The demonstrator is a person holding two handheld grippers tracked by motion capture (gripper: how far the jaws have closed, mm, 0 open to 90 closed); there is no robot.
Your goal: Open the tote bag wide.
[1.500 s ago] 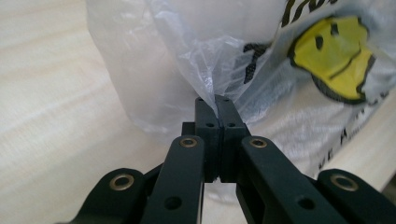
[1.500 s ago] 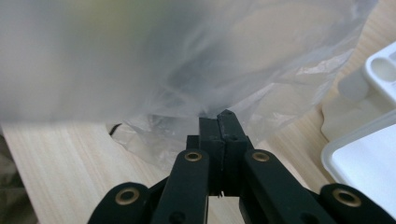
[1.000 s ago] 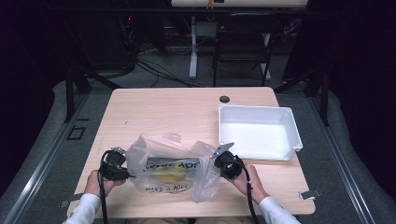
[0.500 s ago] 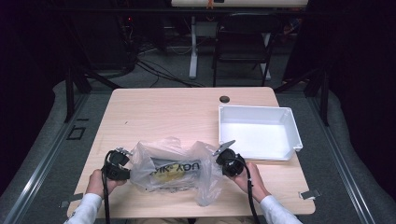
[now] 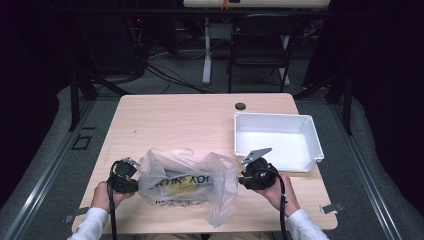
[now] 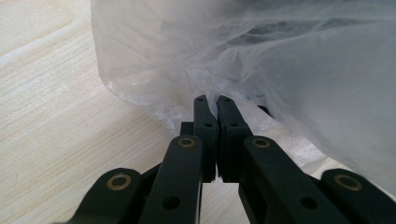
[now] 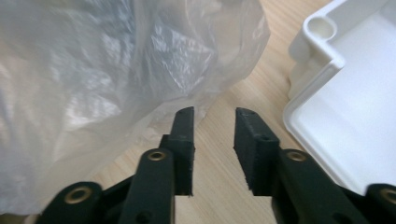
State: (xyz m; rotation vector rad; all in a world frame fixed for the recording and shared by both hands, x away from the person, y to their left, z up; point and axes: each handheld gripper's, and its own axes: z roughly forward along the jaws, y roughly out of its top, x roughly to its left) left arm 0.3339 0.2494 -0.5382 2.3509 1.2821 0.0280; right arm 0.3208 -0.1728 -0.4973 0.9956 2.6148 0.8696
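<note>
Plastic bag [image 5: 185, 180] lies at the near edge of the desk [image 5: 180, 120], between the two hands, crumpled and see-through, printed lettering on its side and something yellowish inside, too blurred to name. Left claw [image 6: 212, 103] is clenched on the bag's left edge, a fold of film pinched between the pads. Right claw [image 7: 212, 114] has just been opening; its jaws stand apart with bare wood between them, the bag's loose right flap just beside the left jaw tip, not gripped. In the high view the right claw [image 5: 245, 175] sits just off the bag's right side.

Handling guess: film is thin, soft, light and slippery, no stiffness at all, so it will sag and slide and tear if yanked. Contents probably add a little weight low down. Best hold is a bunched fold at the rim or corner, not flat single film; pinch deep so it doesn't slip out.

Farther back on the right, white tray [image 5: 310, 132] stands open, apart from the bag. Small dark hole [image 5: 240, 106] beyond it near the far edge.
</note>
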